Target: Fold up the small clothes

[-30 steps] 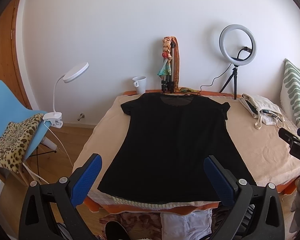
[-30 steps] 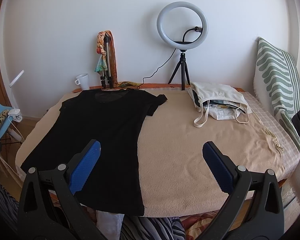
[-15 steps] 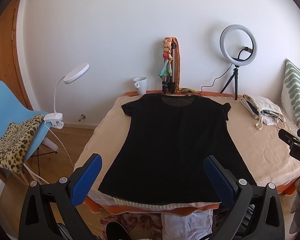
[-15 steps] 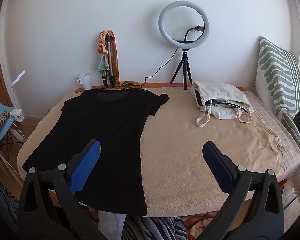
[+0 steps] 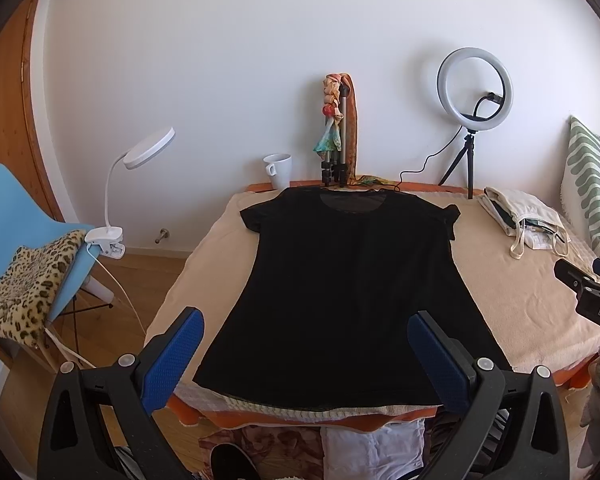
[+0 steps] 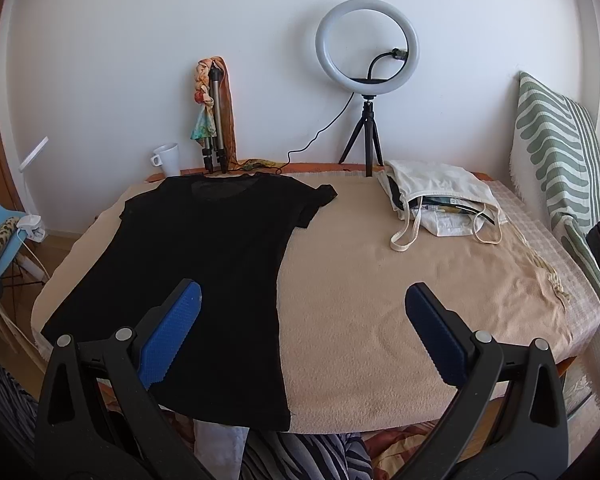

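A black short-sleeved T-shirt (image 5: 348,280) lies flat on the beige blanket-covered table (image 5: 520,292), neck at the far end, hem at the near edge. It also shows in the right wrist view (image 6: 204,272), on the table's left half. My left gripper (image 5: 306,332) is open and empty, held above the shirt's hem. My right gripper (image 6: 302,304) is open and empty, over the near part of the table at the shirt's right edge. The right gripper's tip shows at the right edge of the left wrist view (image 5: 588,292).
A cream tote bag (image 6: 436,196) lies at the far right of the table. A ring light on a tripod (image 6: 366,80), a folded tripod with a scarf (image 6: 214,112) and a white mug (image 6: 168,160) stand at the far edge. A blue chair (image 5: 24,216) with a clip lamp (image 5: 132,184) stands left. A striped cushion (image 6: 560,148) leans right.
Both grippers have drifted very slightly; the view of the table has barely shifted. The shirt has not moved and both grippers stay open.
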